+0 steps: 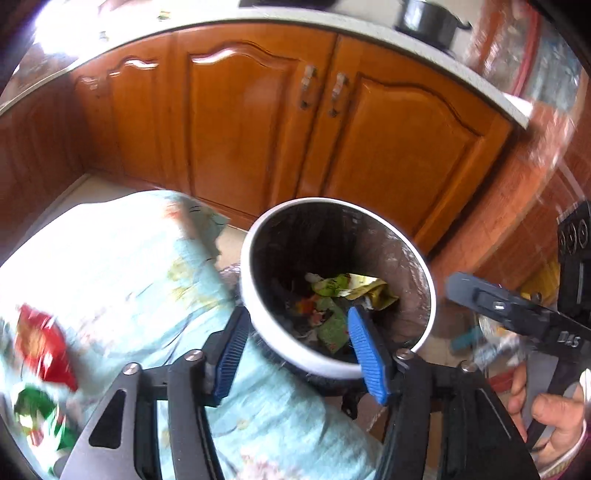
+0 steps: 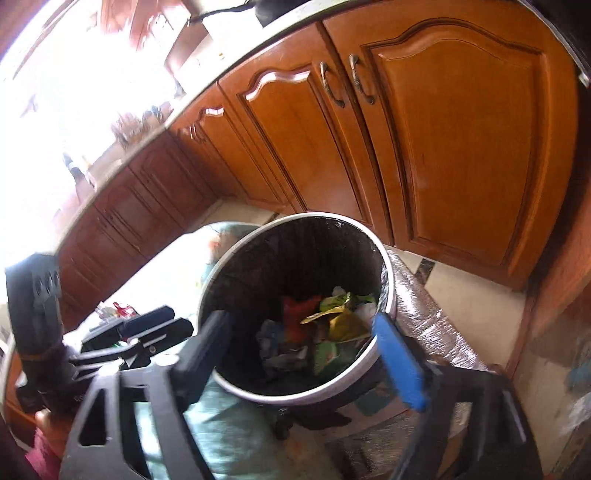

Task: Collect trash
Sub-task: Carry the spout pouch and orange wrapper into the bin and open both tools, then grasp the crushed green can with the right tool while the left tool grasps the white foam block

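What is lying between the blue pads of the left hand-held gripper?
In the left wrist view, the near white rim of the trash bin shows between the pads; they do not touch it.

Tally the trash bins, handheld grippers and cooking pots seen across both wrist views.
Trash bin: 1
Grippers: 2, left gripper and right gripper
Pot: 1
Total: 4

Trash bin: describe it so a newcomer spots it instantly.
Look at the floor in front of the wooden cabinet doors. The bin stands there beside a pale blue floral bag. It alone is round, with a white rim, a dark inside and crumpled wrappers at the bottom.
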A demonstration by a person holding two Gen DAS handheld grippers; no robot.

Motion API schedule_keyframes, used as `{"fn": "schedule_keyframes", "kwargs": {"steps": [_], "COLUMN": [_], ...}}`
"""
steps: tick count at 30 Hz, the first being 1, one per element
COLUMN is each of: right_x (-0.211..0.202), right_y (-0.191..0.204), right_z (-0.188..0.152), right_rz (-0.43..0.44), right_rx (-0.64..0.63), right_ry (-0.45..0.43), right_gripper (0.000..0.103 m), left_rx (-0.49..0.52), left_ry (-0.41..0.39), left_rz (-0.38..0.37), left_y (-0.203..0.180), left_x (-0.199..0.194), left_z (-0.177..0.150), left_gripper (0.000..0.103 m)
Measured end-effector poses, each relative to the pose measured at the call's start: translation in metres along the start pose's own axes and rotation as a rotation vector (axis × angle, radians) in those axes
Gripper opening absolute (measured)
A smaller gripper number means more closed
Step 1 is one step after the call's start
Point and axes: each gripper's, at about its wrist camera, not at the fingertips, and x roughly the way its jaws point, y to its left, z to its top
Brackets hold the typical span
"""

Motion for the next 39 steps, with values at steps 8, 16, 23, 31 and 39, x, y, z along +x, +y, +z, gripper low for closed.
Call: {"fn": "schedule_keyframes", "kwargs": {"steps": [8, 16, 23, 31, 39], "right_x": [-0.005, 0.014, 0.038, 0.063, 0.096], "right_y": [0.034, 0.087, 0.13, 0.19, 0.237], "right_z": [-0.043, -0.079, -0.1, -0.112, -0.112], "right_rz": [0.098, 0.197, 0.246, 0.32, 0.365], "right_rx": [0.024, -0.016, -0.053, -0.158, -0.243], "right_ry": [-0.031, 0.05, 0.124, 0.21, 0.276], "right_gripper": [0.097, 0.097, 0.097, 0.097, 0.097], "left_rx": [-0.176, -0.318, -0.432, -0.547, -0.544], "left_ry": [-0.07, -0.105, -0.109, -0.167, -0.14], "left_rz": [0.012, 0.073, 0.146, 0.21, 0.29], "left_y": [0.048, 0.103, 0.157, 0.208, 0.253], "left_x": [-0.059, -0.12, -0.162, -0.196, -0.198], "left_z": [-0.074, -0.122, -0.158, -0.165, -0.147], "left_gripper": [0.066, 0.066, 0.068, 0.072, 0.081]}}
